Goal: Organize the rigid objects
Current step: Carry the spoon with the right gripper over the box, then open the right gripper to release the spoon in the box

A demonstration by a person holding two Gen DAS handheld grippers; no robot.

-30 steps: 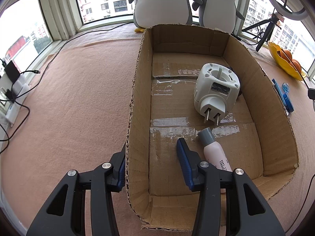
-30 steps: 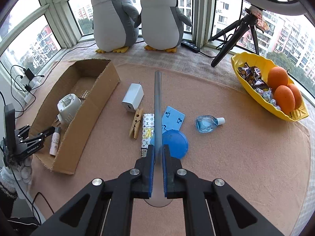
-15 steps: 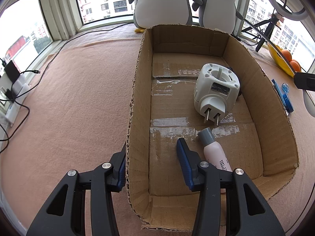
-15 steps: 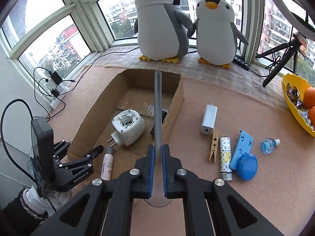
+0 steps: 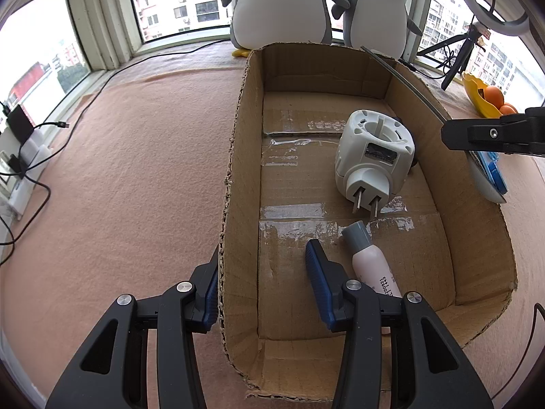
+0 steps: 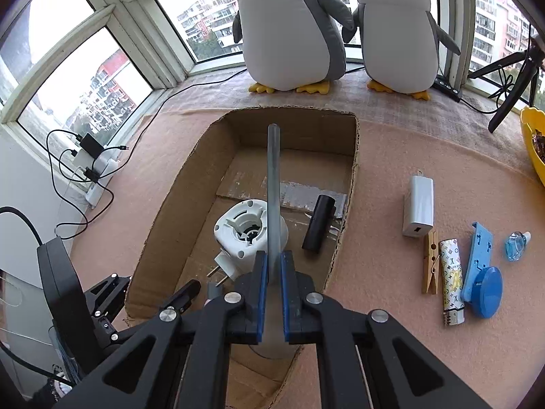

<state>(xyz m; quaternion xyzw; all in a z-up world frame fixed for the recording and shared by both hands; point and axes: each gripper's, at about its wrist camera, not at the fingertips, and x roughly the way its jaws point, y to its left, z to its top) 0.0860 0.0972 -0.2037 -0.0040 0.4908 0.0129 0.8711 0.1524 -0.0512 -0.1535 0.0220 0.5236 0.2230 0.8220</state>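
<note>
An open cardboard box [image 5: 238, 156] [image 6: 351, 184] lies on the pink cloth. Inside are a white plug adapter [image 5: 373, 156] [image 6: 243, 230], a small pink bottle with a grey cap [image 5: 369, 262] and a black cylinder [image 6: 318, 223]. My right gripper [image 6: 271, 269] is shut on a long grey spoon [image 6: 273, 184], held over the box; its handle crosses the box's right wall in the left wrist view [image 5: 405, 81]. My left gripper [image 5: 262, 272] is open and straddles the box's left wall, its right finger beside the bottle.
Right of the box lie a white charger [image 6: 419, 206], a clothespin [image 6: 430, 262], a patterned lighter [image 6: 451, 281], a blue hook [image 6: 482, 272] and a small blue bottle [image 6: 516, 245]. Two plush penguins [image 6: 289, 27] stand behind. A yellow fruit bowl [image 5: 482, 99] and tripod [image 6: 511, 92] are at right.
My right gripper has carried the spoon left from the loose items to above the box. My left gripper has stayed in place on the box wall.
</note>
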